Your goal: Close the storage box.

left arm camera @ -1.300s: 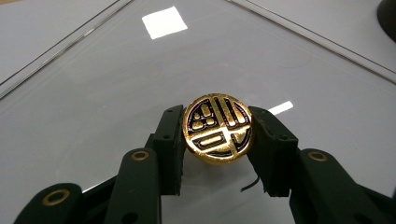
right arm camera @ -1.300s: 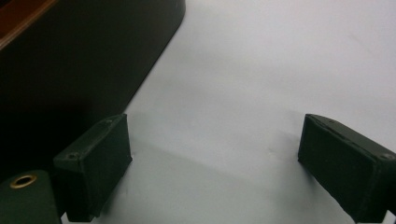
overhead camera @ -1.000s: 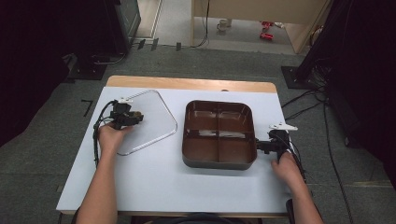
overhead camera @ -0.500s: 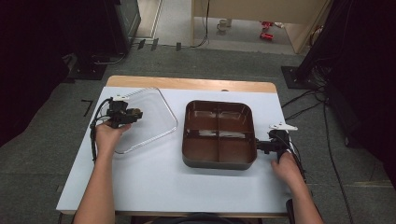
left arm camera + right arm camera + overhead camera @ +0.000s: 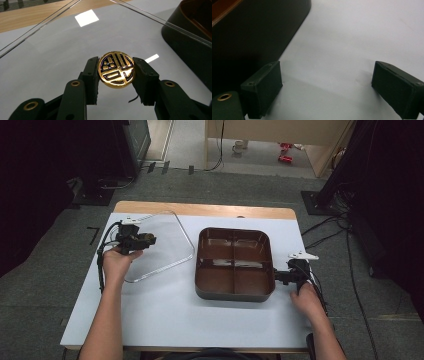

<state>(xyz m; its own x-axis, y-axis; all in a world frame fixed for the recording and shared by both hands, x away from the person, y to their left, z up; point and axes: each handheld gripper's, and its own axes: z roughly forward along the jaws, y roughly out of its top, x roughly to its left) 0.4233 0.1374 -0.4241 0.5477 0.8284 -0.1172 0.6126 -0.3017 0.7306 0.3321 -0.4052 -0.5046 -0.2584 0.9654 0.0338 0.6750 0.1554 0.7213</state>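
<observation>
A clear plastic lid [image 5: 167, 247] with a round gold knob [image 5: 116, 69] hangs tilted over the left half of the table. My left gripper [image 5: 144, 239] is shut on that knob, one pad on each side, as the left gripper view [image 5: 116, 75] shows close up. To the right of the lid a dark brown tray [image 5: 235, 294] with several compartments rests on the table. My right gripper [image 5: 278, 276] stands open beside the tray's right wall [image 5: 249, 32], low over the table, with nothing between its pads [image 5: 263, 90].
The white tabletop [image 5: 170, 315] has a wooden strip [image 5: 200, 210] along its far edge. Cables [image 5: 325, 232] run over the grey floor to the right. Dark equipment stands at the back left and right.
My left gripper has risen with the lid, whose far edge now stands higher and farther back. The right gripper and the tray have kept still.
</observation>
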